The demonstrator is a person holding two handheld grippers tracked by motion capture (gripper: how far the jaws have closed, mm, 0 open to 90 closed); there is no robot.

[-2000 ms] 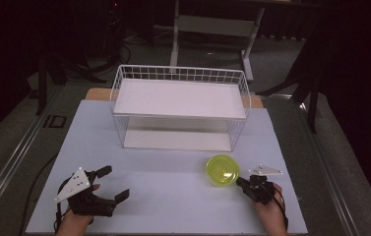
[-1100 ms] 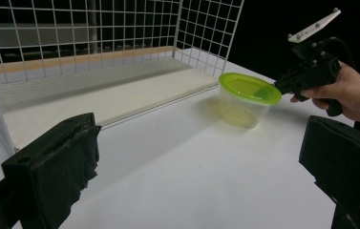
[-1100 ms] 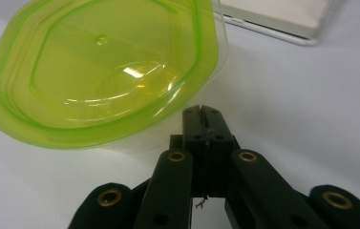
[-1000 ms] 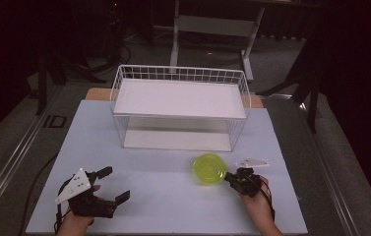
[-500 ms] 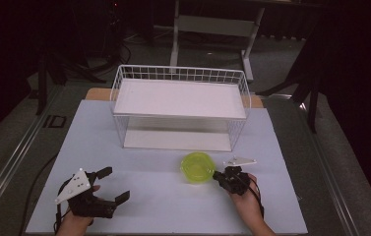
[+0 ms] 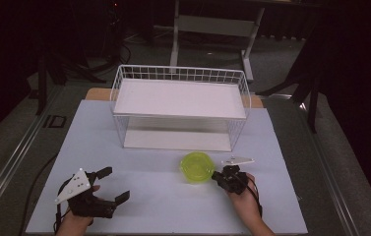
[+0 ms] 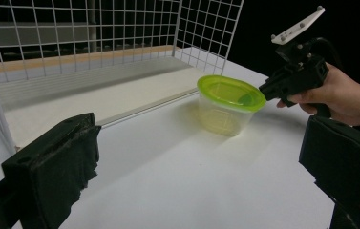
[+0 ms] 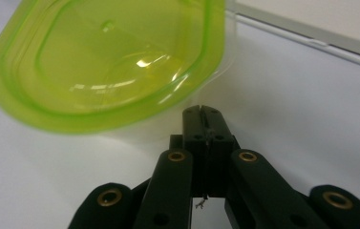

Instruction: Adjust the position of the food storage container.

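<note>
Right hand-held gripper [image 6: 221, 175]: jaws closed, tips against green-lidded container [image 6: 196, 167] side.
Left hand-held gripper [image 6: 112, 185]: jaws wide open, empty.
Container: upright on tabletop [image 6: 163, 206], before wire basket [image 6: 181, 105].

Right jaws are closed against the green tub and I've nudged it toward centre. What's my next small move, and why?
Probably keep nudging it a little further toward the left gripper. The right gripper is shut, tips at the tub wall below the rim, gripping nothing. The left gripper's jaws stand wide open, well short of it.

A white wire basket [image 6: 180, 105] stands on the pale table [image 6: 281, 142] — dark floor [image 6: 20, 142] around it.
</note>
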